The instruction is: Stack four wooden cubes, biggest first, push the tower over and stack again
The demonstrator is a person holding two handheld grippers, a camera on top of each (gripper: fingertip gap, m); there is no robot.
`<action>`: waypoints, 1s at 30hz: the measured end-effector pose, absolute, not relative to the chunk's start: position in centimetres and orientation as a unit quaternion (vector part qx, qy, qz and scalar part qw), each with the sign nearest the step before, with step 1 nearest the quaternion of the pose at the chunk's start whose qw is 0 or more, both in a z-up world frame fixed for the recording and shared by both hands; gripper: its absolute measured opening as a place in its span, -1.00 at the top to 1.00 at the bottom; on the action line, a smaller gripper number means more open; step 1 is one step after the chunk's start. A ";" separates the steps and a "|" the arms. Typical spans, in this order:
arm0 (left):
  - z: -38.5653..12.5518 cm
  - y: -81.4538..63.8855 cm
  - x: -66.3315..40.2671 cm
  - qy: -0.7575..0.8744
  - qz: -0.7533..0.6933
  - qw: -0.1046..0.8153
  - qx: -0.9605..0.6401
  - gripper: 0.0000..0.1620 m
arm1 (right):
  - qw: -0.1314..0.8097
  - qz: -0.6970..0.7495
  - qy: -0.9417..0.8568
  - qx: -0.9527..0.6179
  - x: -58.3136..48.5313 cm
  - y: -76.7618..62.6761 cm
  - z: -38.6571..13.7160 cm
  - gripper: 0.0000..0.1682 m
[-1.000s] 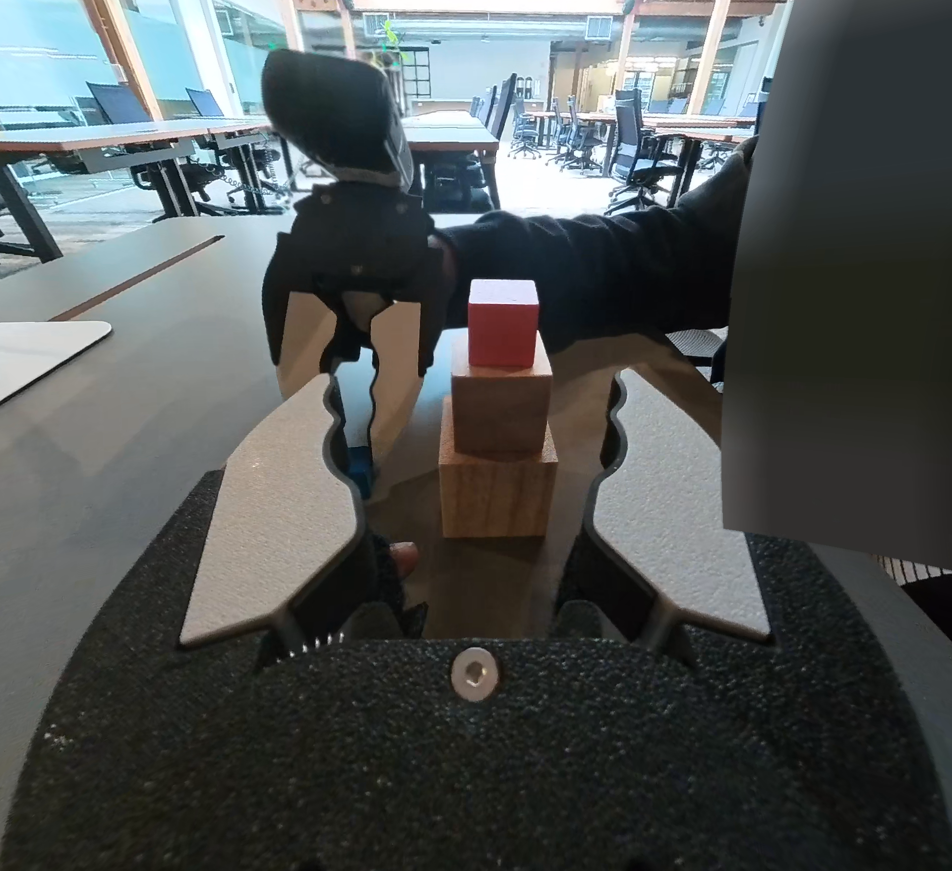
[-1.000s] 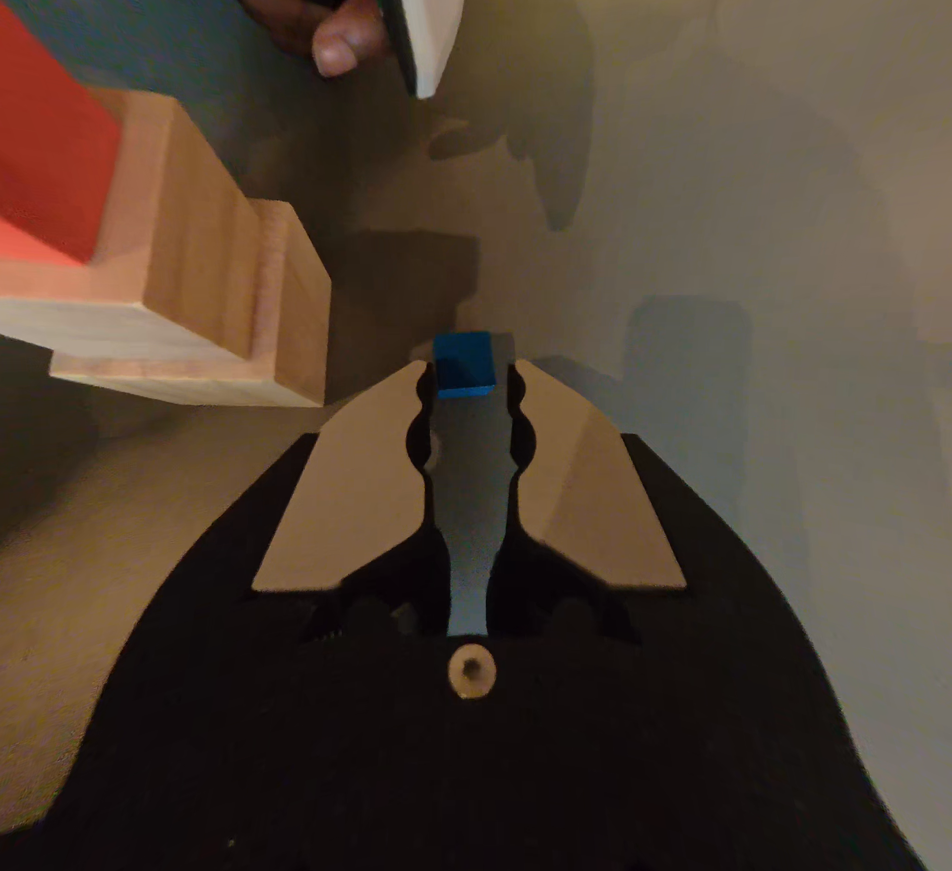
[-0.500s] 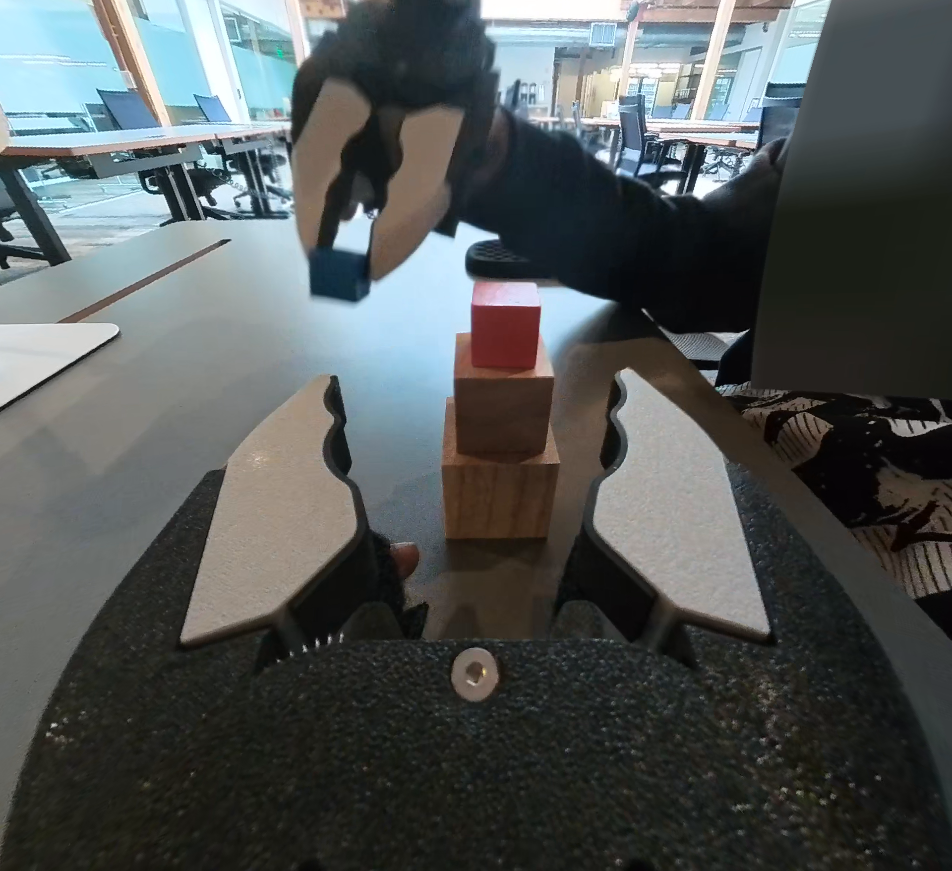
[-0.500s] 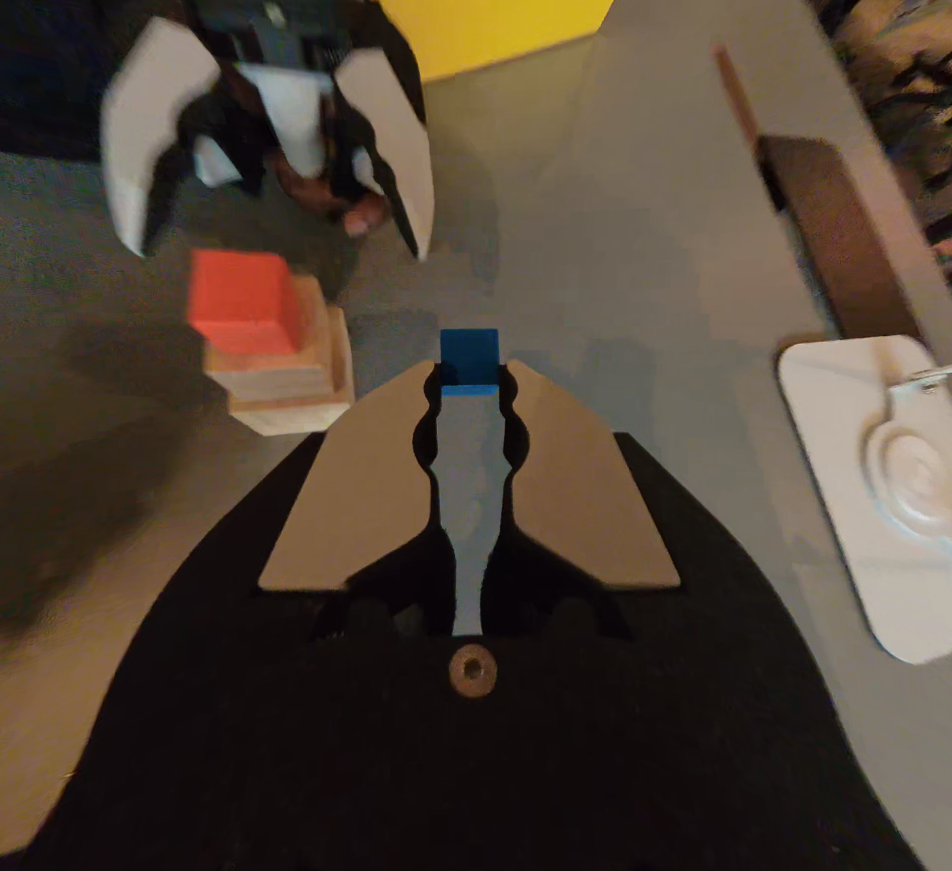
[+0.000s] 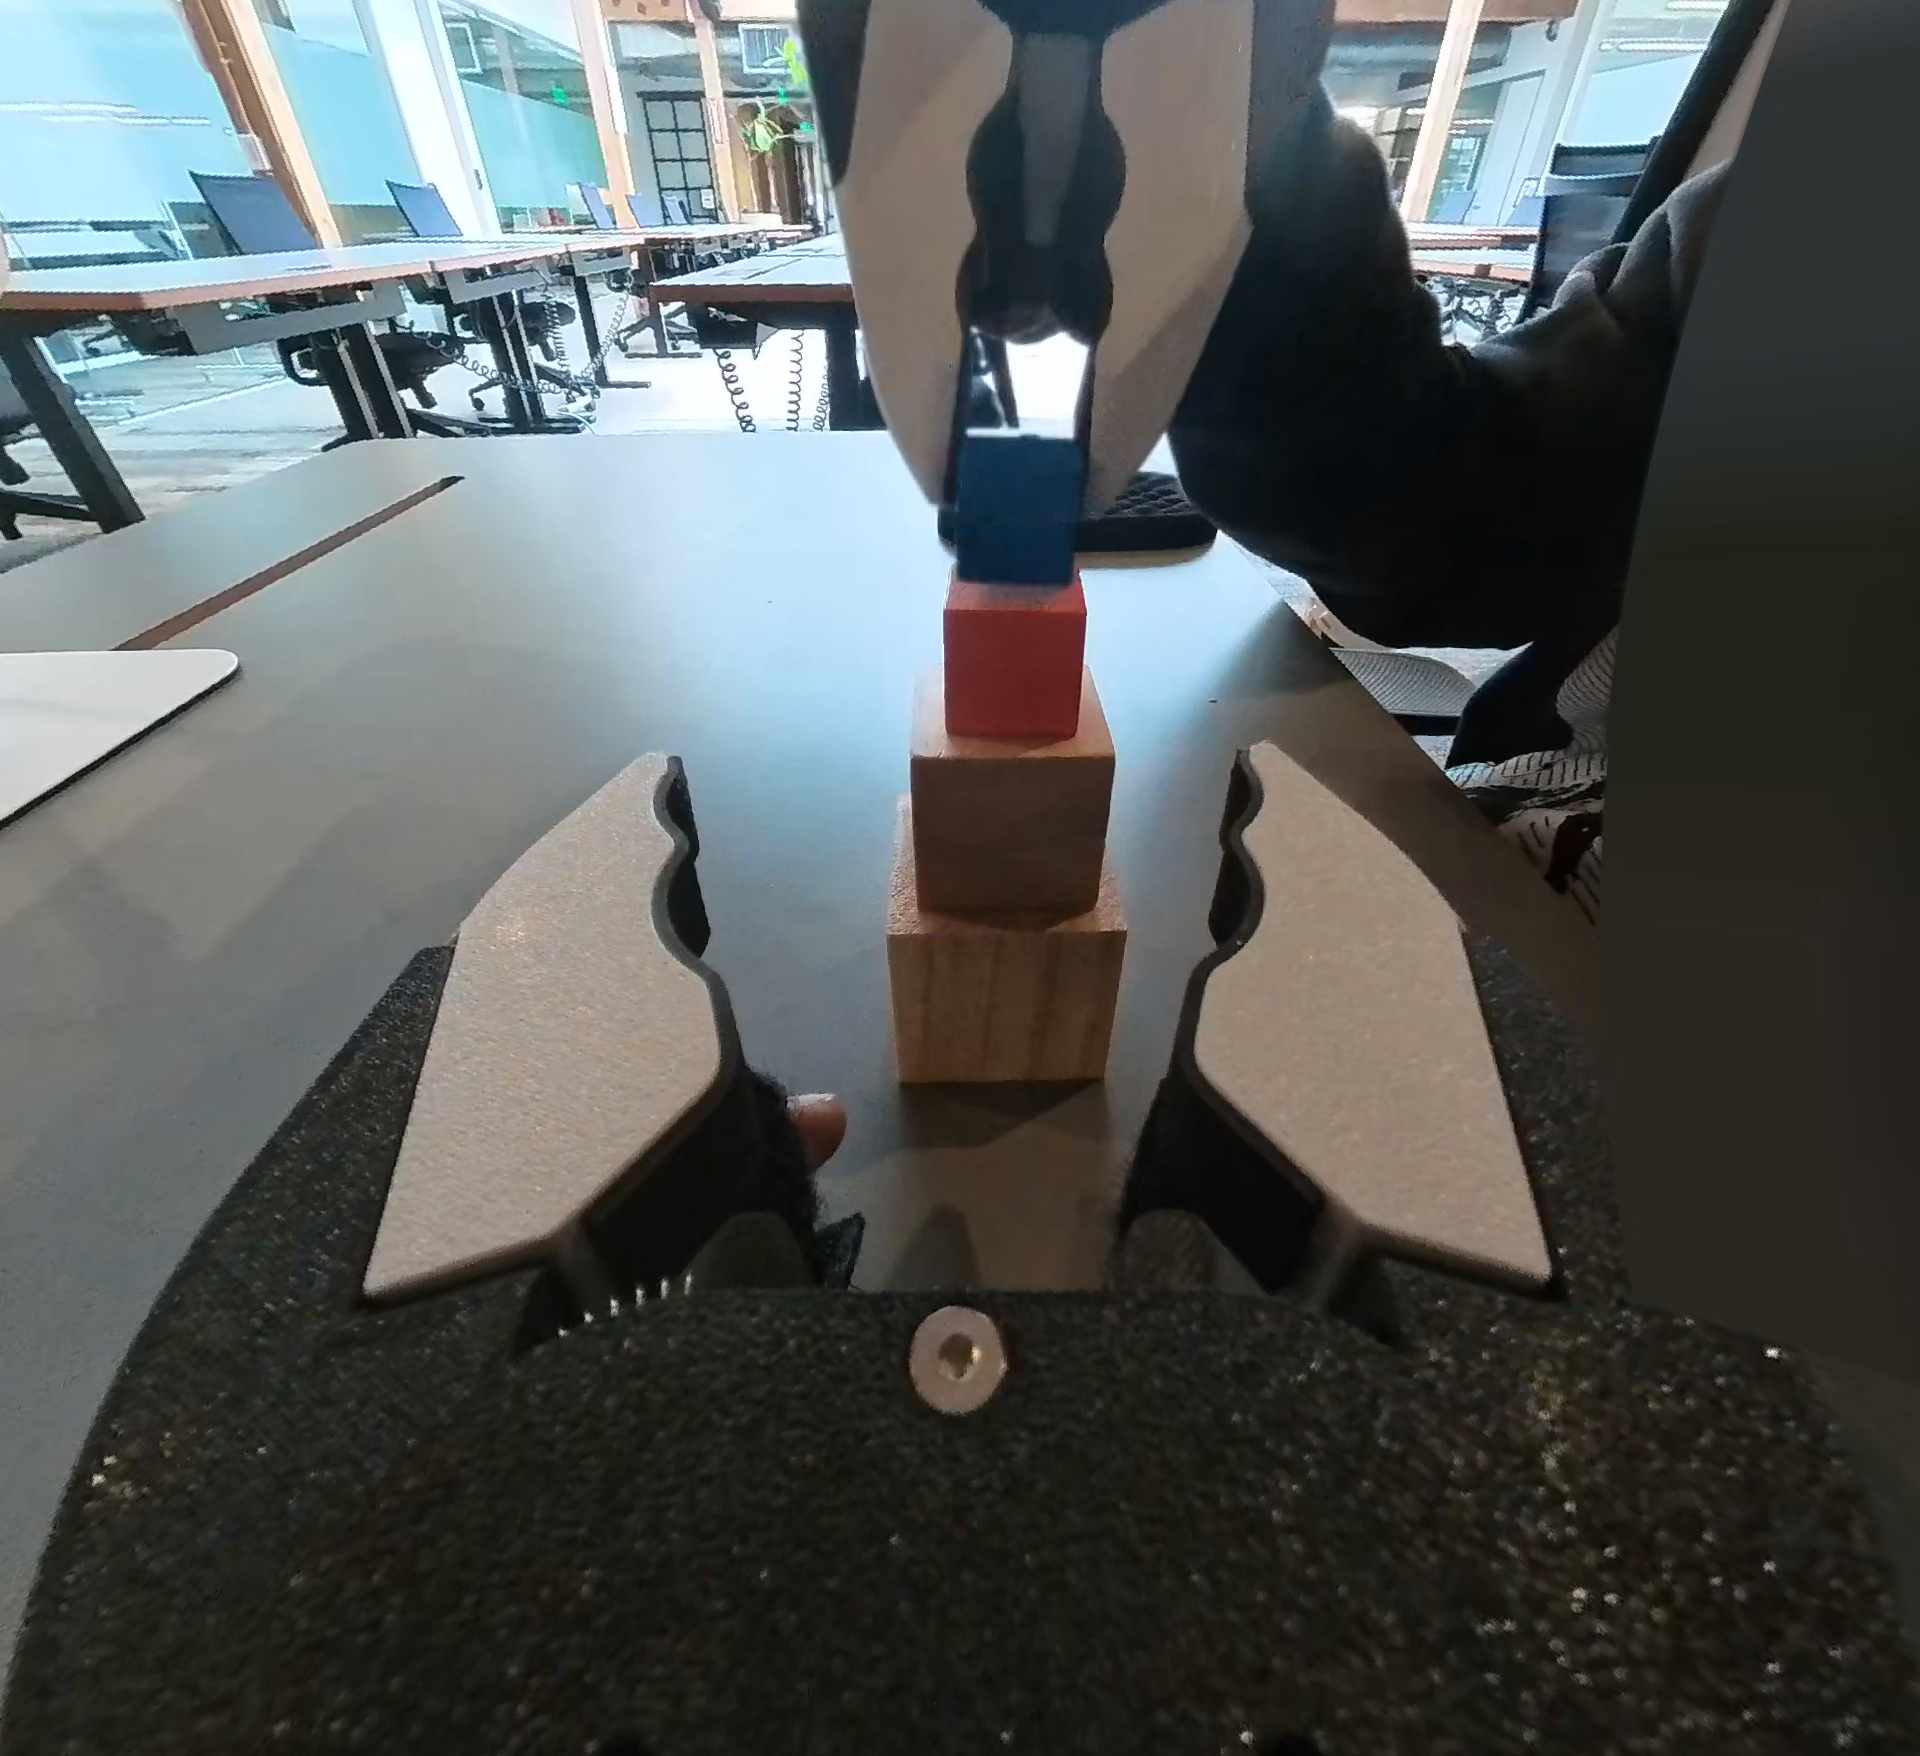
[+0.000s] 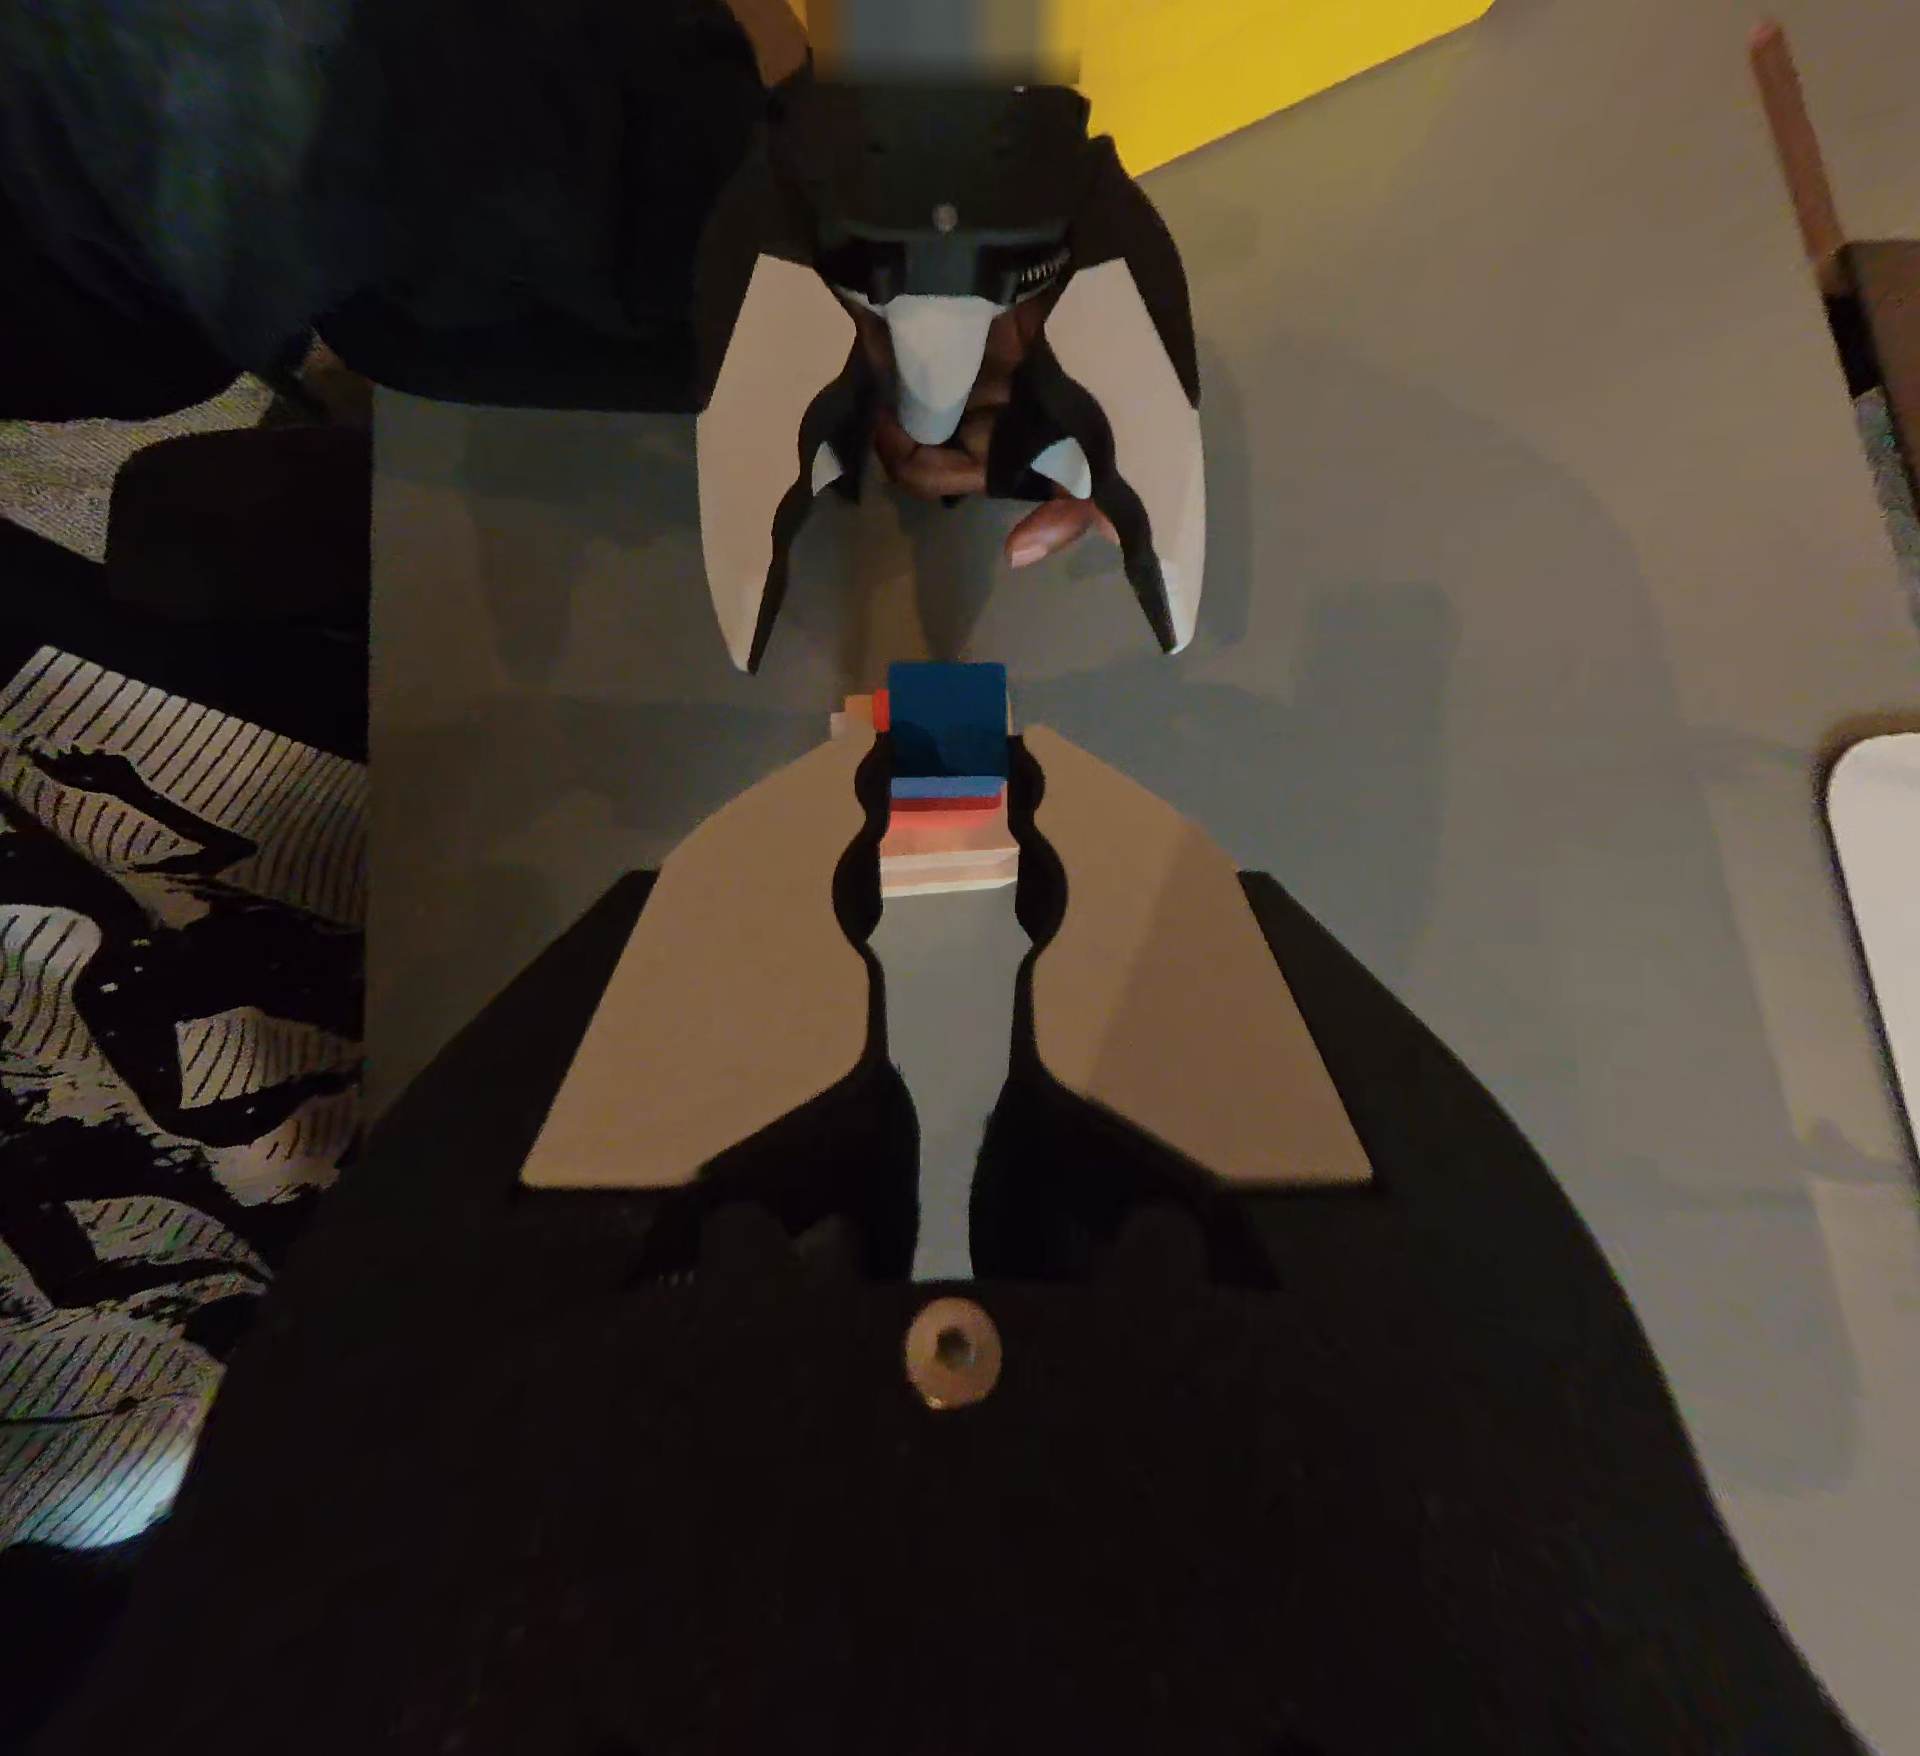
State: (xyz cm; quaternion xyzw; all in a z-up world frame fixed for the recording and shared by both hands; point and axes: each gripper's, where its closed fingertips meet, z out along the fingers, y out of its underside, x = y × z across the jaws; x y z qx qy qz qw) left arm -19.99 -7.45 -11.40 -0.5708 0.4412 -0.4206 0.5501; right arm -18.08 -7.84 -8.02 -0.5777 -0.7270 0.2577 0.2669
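A tower stands on the dark table: a large light wooden cube (image 5: 1006,998) at the bottom, a brown wooden cube (image 5: 1010,813) on it, and a red cube (image 5: 1014,659) on that. My right gripper (image 5: 1016,485) comes down from above, shut on a small blue cube (image 5: 1016,513) that sits at the red cube's top. In the right wrist view the blue cube (image 6: 948,717) is between my right gripper (image 6: 951,750) fingertips, with the tower's edges below it. My left gripper (image 5: 956,792) is open and empty, low on the table just in front of the tower; it also shows in the right wrist view (image 6: 951,646).
A white pad (image 5: 73,719) lies on the table at the far left, also at the right edge of the right wrist view (image 6: 1875,885). A dark sleeve (image 5: 1382,459) reaches in from the right. A grey panel (image 5: 1766,563) stands at the right. Office desks and chairs lie beyond the table.
My right gripper took the blue cube off the table left of the tower, lifted it and carried it right, down onto the red cube. My left gripper stayed open and still.
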 end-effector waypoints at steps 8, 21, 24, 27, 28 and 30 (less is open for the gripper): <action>-11.4 -7.5 -19.9 0.443 -0.419 0.549 -0.571 -0.18 | 0.261 0.243 -0.729 -0.584 -18.0 -7.9 -8.4 0.75; -11.5 -7.5 -19.9 0.445 -0.417 0.549 -0.571 -0.18 | 0.288 0.287 -0.713 -0.571 -18.6 -8.2 -7.2 0.49; -11.5 -7.5 -19.9 0.445 -0.418 0.549 -0.571 -0.18 | 0.331 0.325 -0.702 -0.540 -18.9 -8.6 -5.4 0.36; -11.5 -7.5 -19.9 0.445 -0.418 0.548 -0.571 -0.18 | 0.369 0.363 -0.689 -0.507 -18.3 -9.2 -3.3 0.19; -11.5 -7.5 -19.9 0.445 -0.419 0.548 -0.571 -0.18 | 0.379 0.370 -0.681 -0.505 -17.8 -9.1 -2.7 0.13; -11.4 -7.5 -19.9 0.444 -0.420 0.548 -0.571 -0.19 | 0.399 0.379 -0.664 -0.507 -16.8 -9.0 -1.5 -0.03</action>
